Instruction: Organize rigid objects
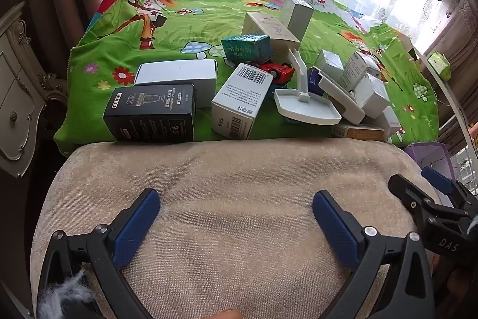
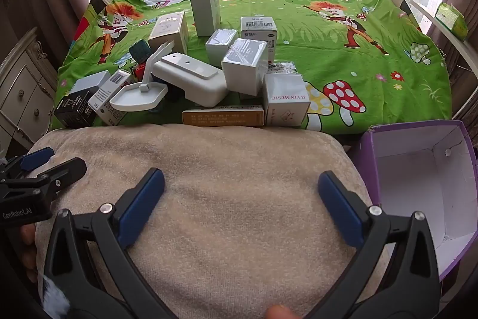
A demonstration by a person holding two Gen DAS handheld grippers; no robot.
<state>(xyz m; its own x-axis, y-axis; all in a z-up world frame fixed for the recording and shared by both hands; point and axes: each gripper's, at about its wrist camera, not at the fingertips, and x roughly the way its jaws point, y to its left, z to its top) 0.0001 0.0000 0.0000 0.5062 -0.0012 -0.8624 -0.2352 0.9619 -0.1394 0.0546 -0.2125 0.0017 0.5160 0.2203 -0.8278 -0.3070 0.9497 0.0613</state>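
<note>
From the left wrist view, the left tool [image 1: 236, 217] hangs with its jaws spread wide and nothing between them, over a beige cushion [image 1: 227, 178] that sits against the near edge of the tabletop [image 1: 191, 20], which is draped in a green cartoon cloth. The boxes to be sorted lie ahead of it, past the cushion: a black box [image 1: 151, 112] at the near-left part of the tabletop, a white barcode box [image 1: 242, 100] just beside it, and a white plastic stand [image 1: 304, 106] further right. The right tool [image 1: 430, 199] shows at the right edge of this view.

From the right wrist view, the right tool [image 2: 241, 205] is likewise wide open and empty above the cushion. An orange flat box [image 2: 223, 115] lies straight ahead along the tabletop's near edge, its long axis running left to right, touching a white lettered box [image 2: 286, 100]. An empty purple carton [image 2: 418, 178] stands off the near-right corner, beside the right tool. By position, the right hand looks nearer to the orange box and the carton, the left hand nearer to the black box.
</note>
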